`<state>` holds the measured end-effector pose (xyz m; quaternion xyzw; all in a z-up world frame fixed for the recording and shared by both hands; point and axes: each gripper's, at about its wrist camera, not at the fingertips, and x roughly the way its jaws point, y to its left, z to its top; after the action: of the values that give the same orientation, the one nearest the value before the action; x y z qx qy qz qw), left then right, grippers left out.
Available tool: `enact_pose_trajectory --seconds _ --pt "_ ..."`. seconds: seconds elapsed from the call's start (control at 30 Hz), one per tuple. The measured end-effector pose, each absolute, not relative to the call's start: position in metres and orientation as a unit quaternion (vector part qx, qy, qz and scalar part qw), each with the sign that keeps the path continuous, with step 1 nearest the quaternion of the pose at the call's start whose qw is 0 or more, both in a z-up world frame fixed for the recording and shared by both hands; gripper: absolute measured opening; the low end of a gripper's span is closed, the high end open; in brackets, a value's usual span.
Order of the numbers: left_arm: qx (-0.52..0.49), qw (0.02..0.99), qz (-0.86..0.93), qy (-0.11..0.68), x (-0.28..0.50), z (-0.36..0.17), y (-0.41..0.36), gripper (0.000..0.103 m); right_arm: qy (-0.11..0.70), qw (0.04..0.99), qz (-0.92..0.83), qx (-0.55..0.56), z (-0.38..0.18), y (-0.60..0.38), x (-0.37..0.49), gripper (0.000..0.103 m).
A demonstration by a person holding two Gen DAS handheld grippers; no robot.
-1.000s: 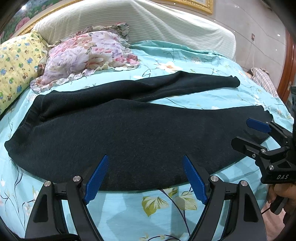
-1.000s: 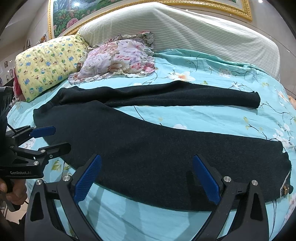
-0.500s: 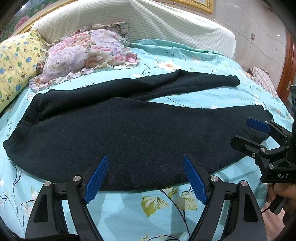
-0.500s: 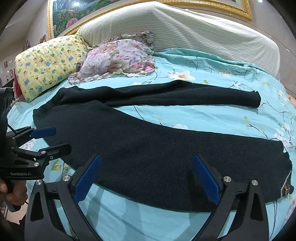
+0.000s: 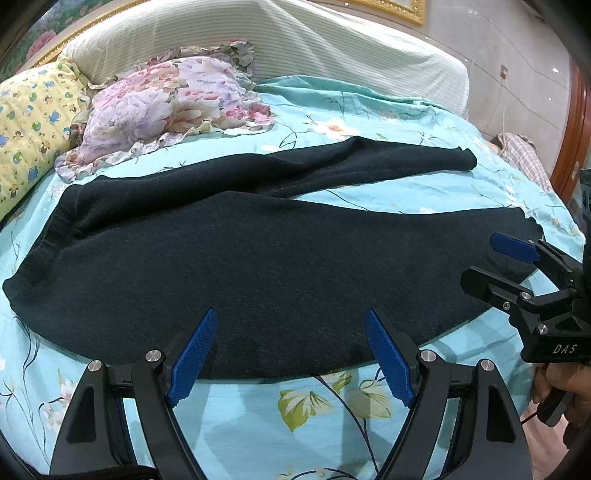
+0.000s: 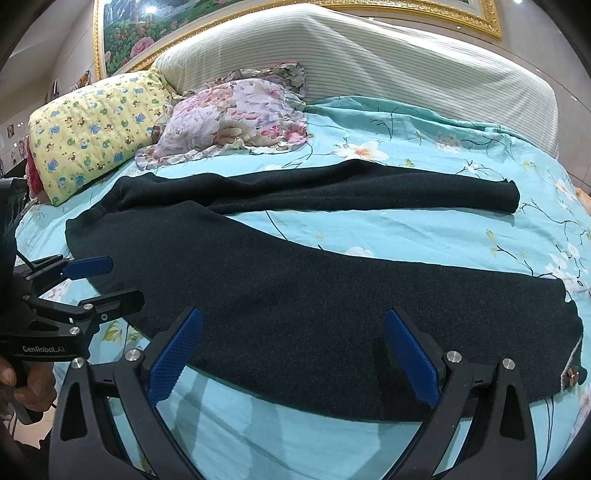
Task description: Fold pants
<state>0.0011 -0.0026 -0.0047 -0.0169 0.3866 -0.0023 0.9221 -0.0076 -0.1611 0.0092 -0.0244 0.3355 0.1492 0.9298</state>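
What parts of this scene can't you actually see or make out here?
- Left view: yellow pillow cut off by the picture's left edge.
- Left view: checked cloth at the bed's far side, too small to identify.
- Right view: pants near hem partly hidden behind the right claw.
- Right view: painting cut off at the top.

Left wrist view: yellow pillow (image 5: 26, 129) cut off at the left edge. Checked cloth (image 5: 524, 158) at far right partly hidden behind the bed's (image 5: 369, 110) edge, what it is cannot be told. The hand (image 5: 565, 380) holding the right tool (image 5: 491, 262) is mostly out of frame. Right wrist view: red item (image 6: 33, 173) behind the yellow pillow nearly all hidden. Small ornament (image 6: 571, 377) at the pants (image 6: 295, 288) hem too small to identify. Framed painting (image 6: 155, 26) cropped by the top edge. Left tool (image 6: 118, 280) body cut off at left.
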Motion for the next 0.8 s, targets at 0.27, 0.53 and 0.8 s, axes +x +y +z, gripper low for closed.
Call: enact_pose_trajectory --seconds 0.27,0.53,0.8 --pt "-0.017 0.921 -0.004 0.389 0.0021 -0.0044 -0.0043 0.083 0.332 0.931 0.148 -0.017 0.0104 -0.1636 -0.0095 0.099" --pt "-0.017 0.92 -0.006 0.391 0.0046 -0.0047 -0.0049 0.083 0.334 0.931 0.148 -0.011 0.0102 -0.164 -0.0104 0.099" --pt "-0.02 0.919 -0.007 0.393 0.0059 -0.0043 -0.0039 0.083 0.332 0.931 0.149 -0.012 0.0093 -0.1626 -0.0114 0.099"
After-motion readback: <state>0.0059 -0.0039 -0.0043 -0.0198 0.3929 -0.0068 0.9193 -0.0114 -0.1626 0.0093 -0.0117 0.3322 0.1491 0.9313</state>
